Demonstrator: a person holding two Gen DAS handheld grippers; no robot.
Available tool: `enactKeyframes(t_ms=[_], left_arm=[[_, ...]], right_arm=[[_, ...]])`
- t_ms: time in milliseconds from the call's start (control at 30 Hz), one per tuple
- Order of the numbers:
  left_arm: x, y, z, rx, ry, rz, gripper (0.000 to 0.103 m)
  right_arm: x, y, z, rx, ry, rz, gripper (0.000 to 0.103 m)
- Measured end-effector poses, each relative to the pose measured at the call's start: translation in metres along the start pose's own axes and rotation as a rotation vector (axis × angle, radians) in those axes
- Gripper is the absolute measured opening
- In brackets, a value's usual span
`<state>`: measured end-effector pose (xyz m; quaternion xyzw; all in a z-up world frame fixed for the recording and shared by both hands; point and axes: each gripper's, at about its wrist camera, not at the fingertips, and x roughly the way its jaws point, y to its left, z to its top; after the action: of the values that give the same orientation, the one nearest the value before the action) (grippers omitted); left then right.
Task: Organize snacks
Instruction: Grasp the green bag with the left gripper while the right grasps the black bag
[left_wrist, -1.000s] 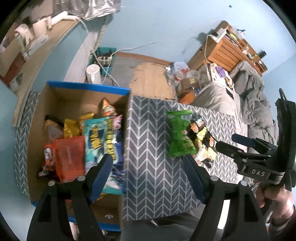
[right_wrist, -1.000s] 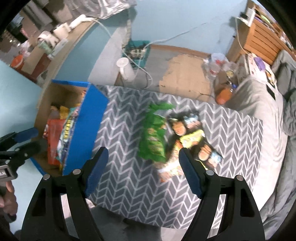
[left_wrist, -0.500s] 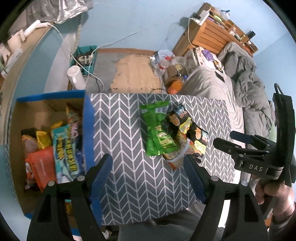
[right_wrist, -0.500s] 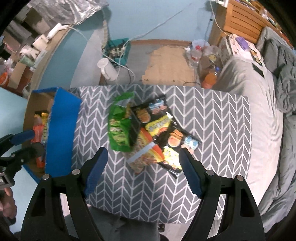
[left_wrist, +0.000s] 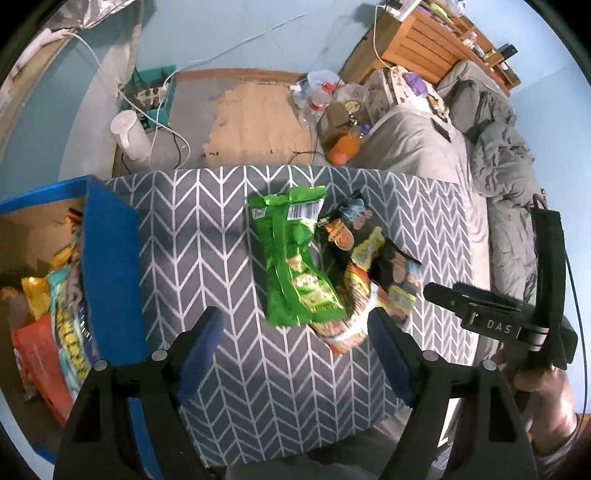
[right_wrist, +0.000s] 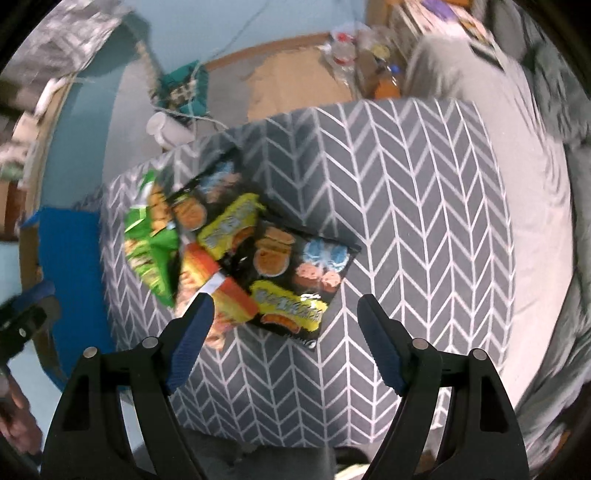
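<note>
A pile of snack bags lies on the grey chevron ottoman (left_wrist: 192, 229): a green bag (left_wrist: 295, 258), an orange bag (left_wrist: 351, 325) and a black bag (left_wrist: 395, 266). My left gripper (left_wrist: 295, 325) is open and empty just above the near end of the green bag. My right gripper (right_wrist: 284, 314) is open and empty over the black bag (right_wrist: 291, 273), with the orange bag (right_wrist: 218, 295) and the green bag (right_wrist: 147, 240) to its left. A blue-edged cardboard box (left_wrist: 107, 258) at the left holds several snack bags (left_wrist: 62, 321).
The right gripper's body shows in the left wrist view (left_wrist: 498, 317), off the ottoman's right side. A grey bed (left_wrist: 424, 140) lies behind and right. A white jug (left_wrist: 129, 136), cables, bottles (left_wrist: 343, 147) and a cardboard sheet lie on the floor behind.
Both grippers have swung right, away from the box and over the snack pile. The right gripper has moved closer to the black bag. Both stay open and empty.
</note>
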<state>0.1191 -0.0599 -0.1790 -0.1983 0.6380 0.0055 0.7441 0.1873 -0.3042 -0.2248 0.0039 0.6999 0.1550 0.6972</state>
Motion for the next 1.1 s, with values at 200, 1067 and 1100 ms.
enactKeyframes(t_ms=[200,1067,1100], left_arm=[[0.031,0.006,0.013,-0.048,0.046,-0.007,0.082],[0.101,0.016,0.038,-0.064,0.112,0.014,0.065],[0.103,0.015,0.038,-0.053,0.117,0.014,0.058]], right_arm=[[0.021,-0.012,0.006,0.123,0.003,0.045,0.079],[0.073,0.000,0.009,0.104,0.021,-0.038,0.074],[0.070,-0.001,0.006,0.091,0.018,-0.043,0.072]])
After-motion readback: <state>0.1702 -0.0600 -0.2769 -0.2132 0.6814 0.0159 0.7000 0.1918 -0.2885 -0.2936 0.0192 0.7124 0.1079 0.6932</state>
